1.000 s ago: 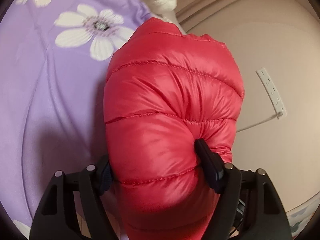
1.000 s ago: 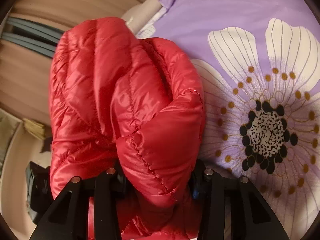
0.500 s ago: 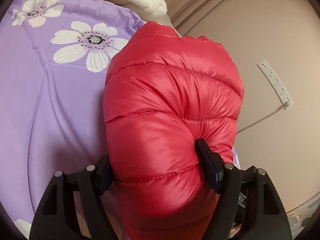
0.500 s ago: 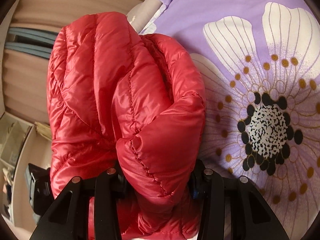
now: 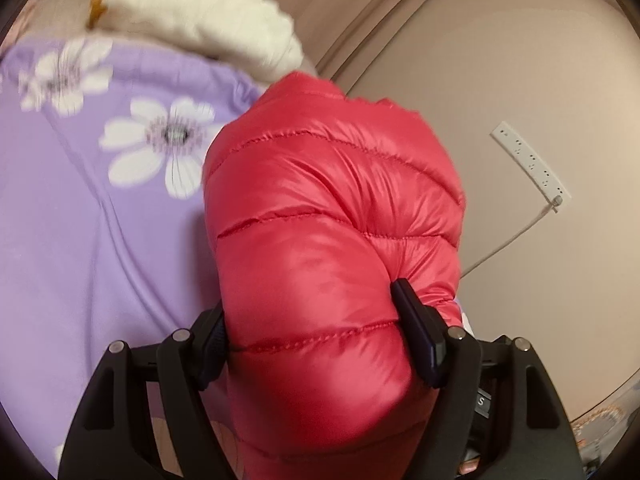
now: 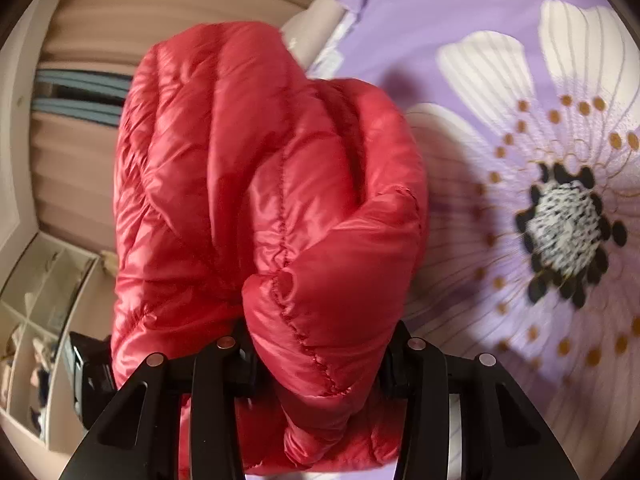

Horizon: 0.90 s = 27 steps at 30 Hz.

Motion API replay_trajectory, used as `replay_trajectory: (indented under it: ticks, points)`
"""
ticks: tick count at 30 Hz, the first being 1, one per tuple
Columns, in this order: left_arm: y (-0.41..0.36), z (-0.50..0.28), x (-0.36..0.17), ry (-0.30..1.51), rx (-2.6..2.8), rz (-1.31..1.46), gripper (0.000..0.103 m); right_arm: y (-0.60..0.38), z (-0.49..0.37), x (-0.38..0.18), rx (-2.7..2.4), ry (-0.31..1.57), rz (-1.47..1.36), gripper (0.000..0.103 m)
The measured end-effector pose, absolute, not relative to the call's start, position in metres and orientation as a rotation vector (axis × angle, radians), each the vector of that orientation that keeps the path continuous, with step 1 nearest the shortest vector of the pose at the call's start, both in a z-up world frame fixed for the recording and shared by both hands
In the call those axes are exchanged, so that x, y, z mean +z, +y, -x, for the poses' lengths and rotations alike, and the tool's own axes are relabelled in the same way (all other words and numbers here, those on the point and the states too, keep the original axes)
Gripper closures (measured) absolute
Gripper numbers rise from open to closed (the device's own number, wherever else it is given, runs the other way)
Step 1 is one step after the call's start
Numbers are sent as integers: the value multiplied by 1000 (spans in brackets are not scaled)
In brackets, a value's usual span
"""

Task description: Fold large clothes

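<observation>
Purple bedsheet (image 5: 80, 240) behind view-filling red jacket (image 5: 320, 240)

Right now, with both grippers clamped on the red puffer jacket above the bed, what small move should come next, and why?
Probably lower it onto the purple floral sheet. The left gripper and right gripper each pinch a bunched wad of the red puffer jacket, so it needs laying flat before folding.

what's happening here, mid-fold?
A person holds a gripper in each hand, and both are clamped on a red puffer jacket. The left gripper pinches a thick quilted bundle; the right gripper holds a bunched, folded edge. The jacket is held above a purple floral bedsheet, not laid flat. A white fluffy blanket sits beyond.
</observation>
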<state>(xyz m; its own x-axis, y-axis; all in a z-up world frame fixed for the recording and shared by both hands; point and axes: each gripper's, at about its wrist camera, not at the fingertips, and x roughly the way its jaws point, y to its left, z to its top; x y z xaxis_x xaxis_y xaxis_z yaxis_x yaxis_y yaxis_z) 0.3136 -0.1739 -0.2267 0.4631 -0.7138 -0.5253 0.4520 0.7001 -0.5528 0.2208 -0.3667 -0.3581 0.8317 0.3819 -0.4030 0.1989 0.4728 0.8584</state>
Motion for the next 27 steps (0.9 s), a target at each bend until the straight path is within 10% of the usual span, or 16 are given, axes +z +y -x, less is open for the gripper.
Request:
replay_trajectory:
  ticks: [13, 27]
  points:
    - [-17, -329, -174, 617, -504, 529, 28, -236, -298, -244, 321, 590, -733, 57]
    - [71, -343, -279, 683, -205, 537, 28, -137, -383, -346, 339, 897, -652, 57]
